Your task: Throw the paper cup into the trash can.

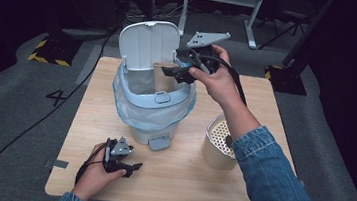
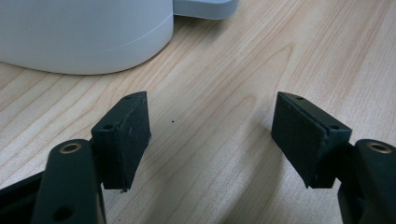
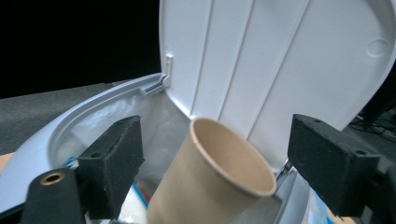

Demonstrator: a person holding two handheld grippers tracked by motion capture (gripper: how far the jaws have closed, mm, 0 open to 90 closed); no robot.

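While the right gripper hovered over the bin, its jaws stood apart with the paper cup tilted between them, untouched (inside the bin, against its raised lid). Beside the bin's base, the left gripper gaped over the wooden table; dark floor surrounded it.

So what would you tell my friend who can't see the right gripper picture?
A tan paper cup leans inside an open white bin, in front of the raised lid. The right gripper has its two black jaws spread wide on either side of the cup, not touching it. A thin plastic bag lines the bin.
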